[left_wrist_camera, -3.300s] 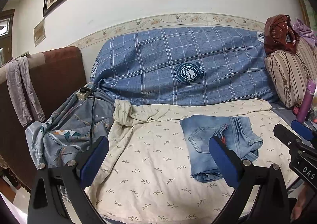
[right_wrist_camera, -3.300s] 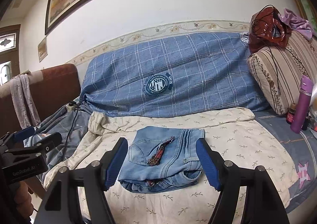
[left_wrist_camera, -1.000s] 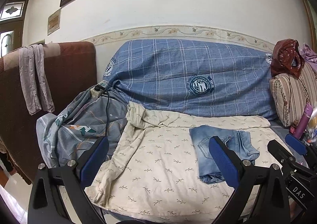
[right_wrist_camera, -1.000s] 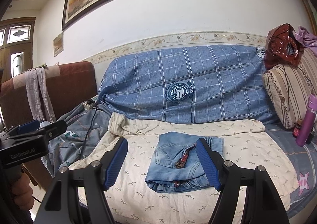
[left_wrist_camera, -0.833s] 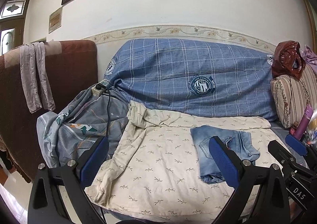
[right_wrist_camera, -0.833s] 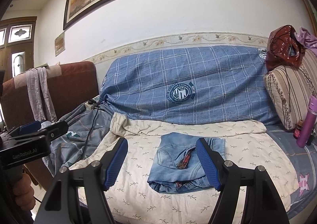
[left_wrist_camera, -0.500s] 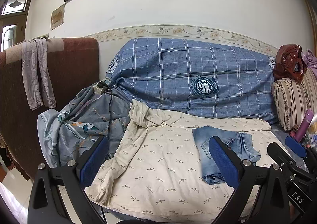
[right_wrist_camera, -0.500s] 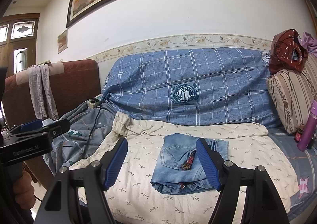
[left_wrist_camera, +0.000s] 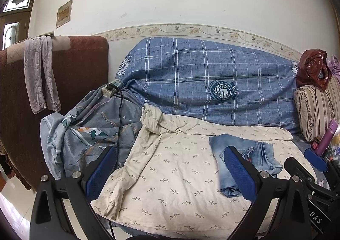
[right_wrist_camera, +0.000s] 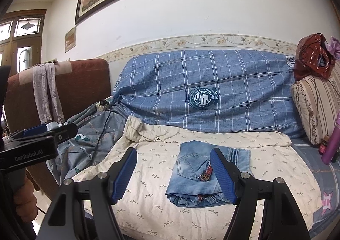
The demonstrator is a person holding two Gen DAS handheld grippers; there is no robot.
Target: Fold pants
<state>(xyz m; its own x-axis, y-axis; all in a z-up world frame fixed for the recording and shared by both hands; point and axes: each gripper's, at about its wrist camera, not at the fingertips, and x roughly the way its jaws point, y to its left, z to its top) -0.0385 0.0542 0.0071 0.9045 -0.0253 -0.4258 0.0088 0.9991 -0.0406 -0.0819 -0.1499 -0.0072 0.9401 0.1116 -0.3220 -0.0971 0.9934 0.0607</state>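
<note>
On the cream sheet (right_wrist_camera: 148,167) lies one folded jeans (right_wrist_camera: 197,178); both grippers' jaws spread, empty.

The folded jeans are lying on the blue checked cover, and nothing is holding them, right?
Not quite. The jeans are lying on the cream leafy sheet, in front of the blue checked cover. The right wrist view shows it. Nothing is holding them.

"GenRobot.AI" printed in grey on the black body of the left gripper (right_wrist_camera: 38,150), at 9 o'clock in the right wrist view. "DAS" on the right gripper (left_wrist_camera: 314,216) body, at 4 o'clock in the left wrist view. Round crest (right_wrist_camera: 203,97) on the blue plaid cover (right_wrist_camera: 244,82): lettering too small to read.
</note>
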